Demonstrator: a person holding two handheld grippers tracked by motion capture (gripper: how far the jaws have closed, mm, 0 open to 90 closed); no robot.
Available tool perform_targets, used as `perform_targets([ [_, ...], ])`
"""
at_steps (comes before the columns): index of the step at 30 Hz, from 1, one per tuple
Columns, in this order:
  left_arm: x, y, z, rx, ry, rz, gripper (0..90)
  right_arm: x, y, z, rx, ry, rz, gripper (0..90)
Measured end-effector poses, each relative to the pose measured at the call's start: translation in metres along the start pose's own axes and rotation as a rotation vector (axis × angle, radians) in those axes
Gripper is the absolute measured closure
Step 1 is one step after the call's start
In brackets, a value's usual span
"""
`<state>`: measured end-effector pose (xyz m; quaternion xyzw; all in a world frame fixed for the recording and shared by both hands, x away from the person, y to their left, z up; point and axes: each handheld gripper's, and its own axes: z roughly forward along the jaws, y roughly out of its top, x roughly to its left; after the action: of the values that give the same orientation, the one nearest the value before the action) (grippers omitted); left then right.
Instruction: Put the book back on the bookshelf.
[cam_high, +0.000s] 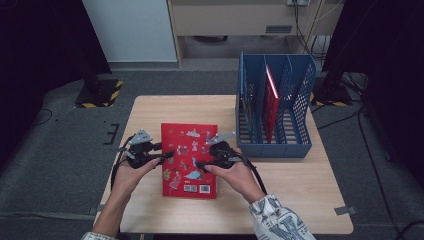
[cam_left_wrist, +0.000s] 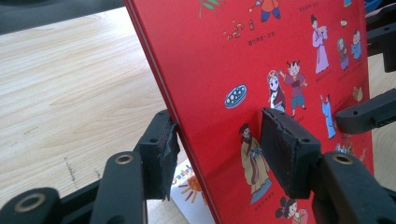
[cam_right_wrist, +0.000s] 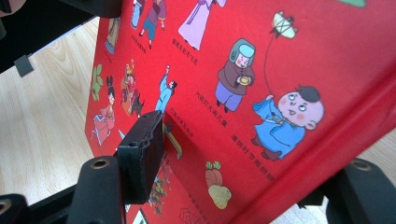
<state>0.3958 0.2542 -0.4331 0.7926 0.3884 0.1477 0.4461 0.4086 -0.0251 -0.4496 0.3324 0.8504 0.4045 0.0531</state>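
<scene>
A red picture book (cam_high: 189, 150) lies on the wooden table (cam_high: 300, 195) in front of the person. My left gripper (cam_high: 167, 156) is at the book's left edge. In the left gripper view its jaws (cam_left_wrist: 224, 154) straddle the raised edge of the book (cam_left_wrist: 233, 56), one pad under it and one on the cover, both touching. My right gripper (cam_high: 199, 165) reaches in from the book's right side. In the right gripper view one pad (cam_right_wrist: 140, 158) stands over the cover (cam_right_wrist: 280, 70) without clearly pressing; the other jaw is mostly hidden under the book's edge.
A blue file rack (cam_high: 275, 149) with several slots stands at the table's back right, with a red book (cam_high: 271, 100) upright in one slot. A white printed surface with a sun picture (cam_left_wrist: 187, 186) shows beneath the lifted edge. Dark stands and cables surround the table.
</scene>
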Motion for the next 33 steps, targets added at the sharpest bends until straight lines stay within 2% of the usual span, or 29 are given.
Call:
perform_targets([
  [7, 0.001, -0.001, -0.007, -0.002, 0.01, -0.008, 47.5, 0.004, 0.002, 0.003, 0.001, 0.004, -0.004, 37.9],
  [13, 0.004, -0.003, -0.013, -0.006, 0.025, 0.001, 47.5, 0.009, 0.005, 0.007, -0.002, 0.01, -0.012, 38.4],
  [20, 0.007, -0.005, -0.019, -0.018, 0.021, -0.007, 48.0, 0.012, 0.007, 0.006, -0.03, 0.024, -0.02, 43.3],
  [25, 0.009, -0.004, -0.023, -0.026, 0.015, -0.013, 48.3, 0.012, 0.01, 0.001, -0.052, 0.056, -0.01, 48.4],
  [33, 0.009, 0.0, -0.032, -0.041, 0.031, -0.014, 50.1, 0.014, 0.015, -0.002, -0.06, 0.08, -0.007, 54.2],
])
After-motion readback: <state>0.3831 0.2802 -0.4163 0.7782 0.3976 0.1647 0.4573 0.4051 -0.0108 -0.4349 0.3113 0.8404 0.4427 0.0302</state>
